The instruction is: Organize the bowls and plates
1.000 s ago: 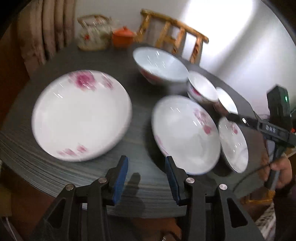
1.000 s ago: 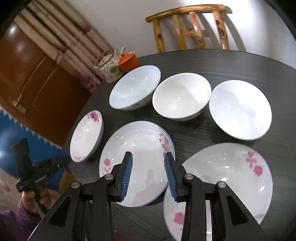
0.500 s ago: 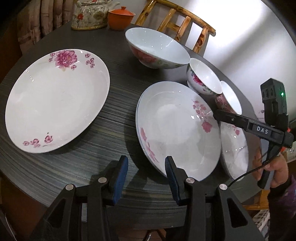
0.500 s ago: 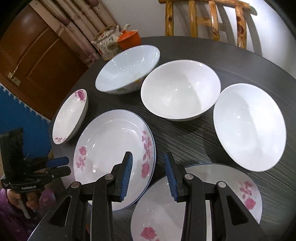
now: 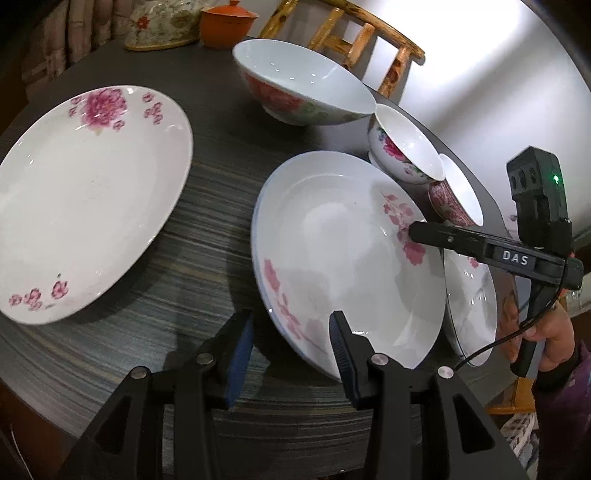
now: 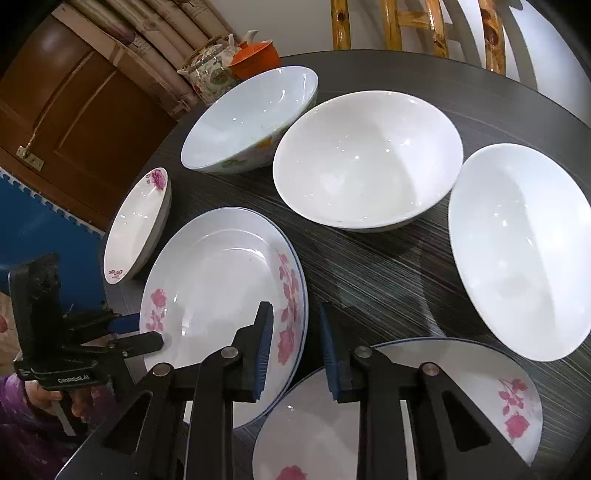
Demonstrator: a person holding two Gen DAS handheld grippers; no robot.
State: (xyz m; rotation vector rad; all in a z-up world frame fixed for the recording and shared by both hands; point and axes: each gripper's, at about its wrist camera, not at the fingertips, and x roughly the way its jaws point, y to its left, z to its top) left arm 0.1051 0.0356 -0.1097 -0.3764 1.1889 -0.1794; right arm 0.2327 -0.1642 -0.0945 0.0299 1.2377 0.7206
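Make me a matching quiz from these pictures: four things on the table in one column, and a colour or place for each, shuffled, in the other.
Things:
1. lidded cup
2. middle bowl
3. left gripper
4. blue-rimmed plate

Descriptions:
A. plain white inside
B. between the two grippers
C. orange
D. open, at the plate's near edge

Pairs: 1-C, 2-A, 3-D, 4-B

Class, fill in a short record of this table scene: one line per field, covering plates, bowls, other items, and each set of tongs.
surface: dark round table
plates: three with pink flowers; middle plate, far plate, near plate
bowls: three, in a row; left bowl, middle bowl, right bowl
other items: teapot, orange cup, wooden chair
left tongs: open, at the middle plate's edge, holding nothing
right tongs: open, above the table, holding nothing
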